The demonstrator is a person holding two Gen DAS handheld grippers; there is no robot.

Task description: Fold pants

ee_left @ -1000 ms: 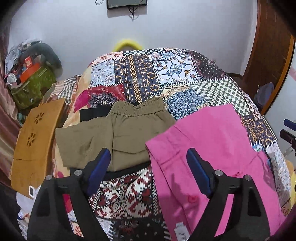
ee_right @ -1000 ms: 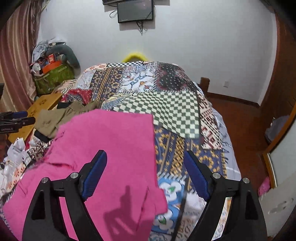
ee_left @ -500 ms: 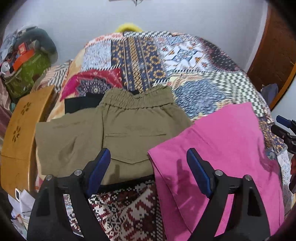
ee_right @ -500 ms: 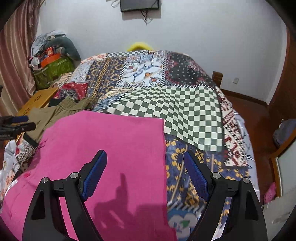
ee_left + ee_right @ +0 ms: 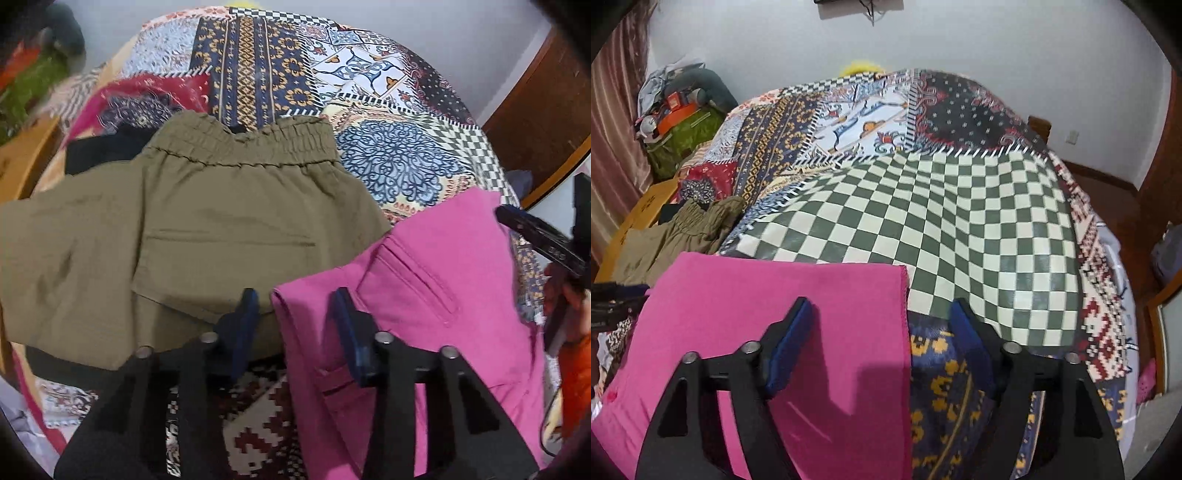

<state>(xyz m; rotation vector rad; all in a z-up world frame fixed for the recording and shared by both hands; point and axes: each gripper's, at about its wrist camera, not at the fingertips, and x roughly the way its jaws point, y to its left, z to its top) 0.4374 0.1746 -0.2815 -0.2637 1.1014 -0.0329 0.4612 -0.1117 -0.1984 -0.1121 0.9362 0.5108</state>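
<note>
Pink pants (image 5: 424, 291) lie folded on the patchwork bed; they also show in the right wrist view (image 5: 775, 306). My left gripper (image 5: 295, 325) hangs low over their left corner, with its jaws partly closed around the pink edge but not touching it. My right gripper (image 5: 882, 343) is open and straddles the pants' right edge. Folded olive pants (image 5: 192, 229) lie to the left of the pink pair and also show in the right wrist view (image 5: 672, 236).
The patchwork bedspread (image 5: 960, 236) covers the bed. A black garment (image 5: 103, 147) lies under the olive pants. A wooden table (image 5: 646, 206) and a pile of bags (image 5: 683, 122) stand at the left. The right gripper shows in the left wrist view (image 5: 539, 240).
Both grippers have moved forward and down toward the pink pants. The left gripper's jaws have narrowed around the pants' left corner. The right gripper's jaws have narrowed a little.
</note>
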